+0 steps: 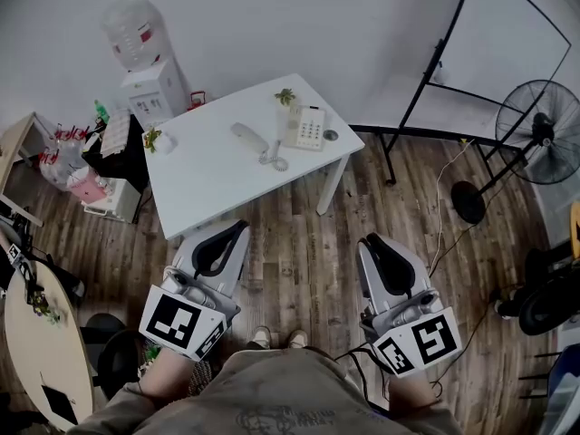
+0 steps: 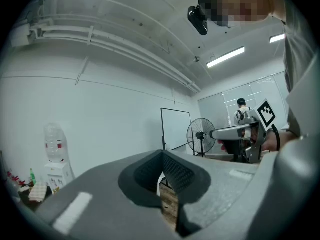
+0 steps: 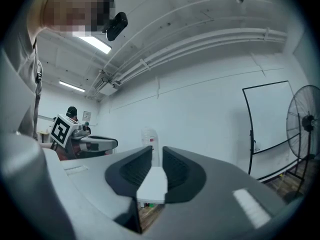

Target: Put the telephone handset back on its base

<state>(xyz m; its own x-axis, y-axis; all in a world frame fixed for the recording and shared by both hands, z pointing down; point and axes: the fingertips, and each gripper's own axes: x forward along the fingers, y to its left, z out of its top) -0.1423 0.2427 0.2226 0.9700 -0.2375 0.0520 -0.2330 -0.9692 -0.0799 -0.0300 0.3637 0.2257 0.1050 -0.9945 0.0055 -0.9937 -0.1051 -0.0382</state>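
Observation:
The grey handset (image 1: pixel 247 137) lies on the white table (image 1: pixel 208 184), just left of the white telephone base (image 1: pixel 306 127). Its coiled cord (image 1: pixel 275 159) curls between the two. Both grippers hang low over the wooden floor, well short of the table's near edge. My left gripper (image 1: pixel 237 227) (image 2: pixel 162 154) is shut, its pads touching at the tips with nothing between them. My right gripper (image 1: pixel 370 239) (image 3: pixel 157 151) is open by a narrow gap and holds nothing; a strip of the table shows through that gap.
A small plant (image 1: pixel 285 97) and a round object (image 1: pixel 331 135) flank the base. A water dispenser (image 1: pixel 149 71) and a cluttered cart (image 1: pixel 113 157) stand left of the table. A whiteboard frame (image 1: pixel 453 71) and a floor fan (image 1: pixel 536 132) stand to the right.

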